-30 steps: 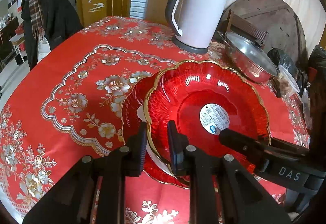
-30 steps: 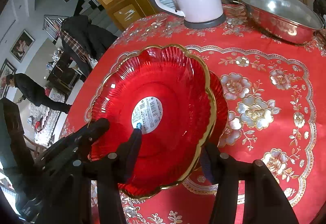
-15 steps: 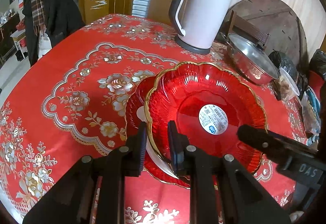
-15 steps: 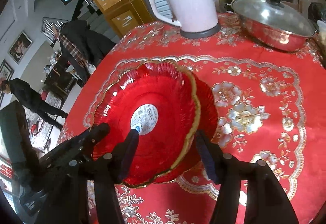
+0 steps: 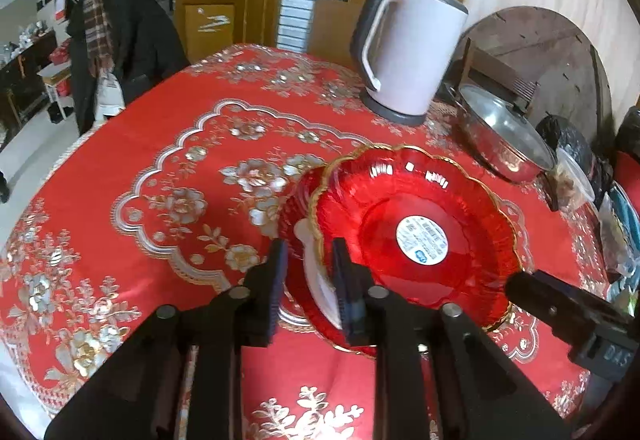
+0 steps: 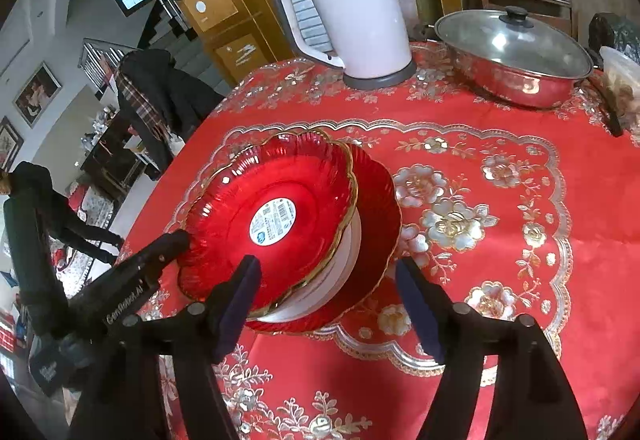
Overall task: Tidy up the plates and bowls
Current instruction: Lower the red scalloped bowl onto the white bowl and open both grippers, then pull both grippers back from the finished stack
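Observation:
A red scalloped plate with a gold rim and a white sticker lies tilted on a white bowl. The bowl sits on a second red plate. My left gripper is shut on the near rim of the gold-rimmed plate, one finger inside and one outside. My right gripper stands open just short of the stack, holding nothing, its fingers on either side of the stack's near edge.
On the red flowered tablecloth, a white kettle and a lidded steel pot stand behind the stack. Bags lie at the right edge. A dark coat hangs beyond the table. A person stands at the left.
My open right gripper has drawn back from the gold-rimmed plate's rim. The plate has sunk lower onto the white bowl. My left gripper keeps its hold.

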Action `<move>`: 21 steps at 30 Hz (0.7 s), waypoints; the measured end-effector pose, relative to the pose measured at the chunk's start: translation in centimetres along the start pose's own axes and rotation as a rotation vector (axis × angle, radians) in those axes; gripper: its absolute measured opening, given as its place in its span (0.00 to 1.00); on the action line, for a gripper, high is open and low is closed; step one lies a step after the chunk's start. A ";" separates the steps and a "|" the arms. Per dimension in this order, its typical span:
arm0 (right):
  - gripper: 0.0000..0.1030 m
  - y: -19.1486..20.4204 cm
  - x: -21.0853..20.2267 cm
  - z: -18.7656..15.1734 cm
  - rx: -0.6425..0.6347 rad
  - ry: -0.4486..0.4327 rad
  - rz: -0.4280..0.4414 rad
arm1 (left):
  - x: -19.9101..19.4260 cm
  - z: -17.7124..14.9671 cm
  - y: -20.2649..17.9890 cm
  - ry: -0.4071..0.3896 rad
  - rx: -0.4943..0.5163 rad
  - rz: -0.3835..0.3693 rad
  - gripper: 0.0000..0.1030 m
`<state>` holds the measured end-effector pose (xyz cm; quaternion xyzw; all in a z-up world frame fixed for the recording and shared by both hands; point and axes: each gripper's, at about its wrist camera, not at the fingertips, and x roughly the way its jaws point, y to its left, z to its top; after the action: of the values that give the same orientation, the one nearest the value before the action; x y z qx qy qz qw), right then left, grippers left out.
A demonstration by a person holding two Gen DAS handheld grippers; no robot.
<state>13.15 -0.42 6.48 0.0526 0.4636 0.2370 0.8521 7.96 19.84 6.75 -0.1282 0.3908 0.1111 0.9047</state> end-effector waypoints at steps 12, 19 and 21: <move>0.93 0.8 -3.9 -5.5 -0.073 -0.103 -0.129 | -5.1 -4.7 -1.0 -0.150 0.034 0.036 0.63; 1.00 0.9 -4.9 -9.9 -0.087 -0.161 -0.252 | -7.0 -8.5 -2.5 -0.199 0.068 0.043 0.68; 1.00 1.1 -5.0 -10.8 -0.092 -0.181 -0.269 | -7.1 -9.2 -2.5 -0.210 0.061 0.040 0.69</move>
<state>1.74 -3.13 4.54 -0.0276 0.3764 0.1360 0.9160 -2.32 13.78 6.26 -0.0806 0.2996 0.1299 0.9417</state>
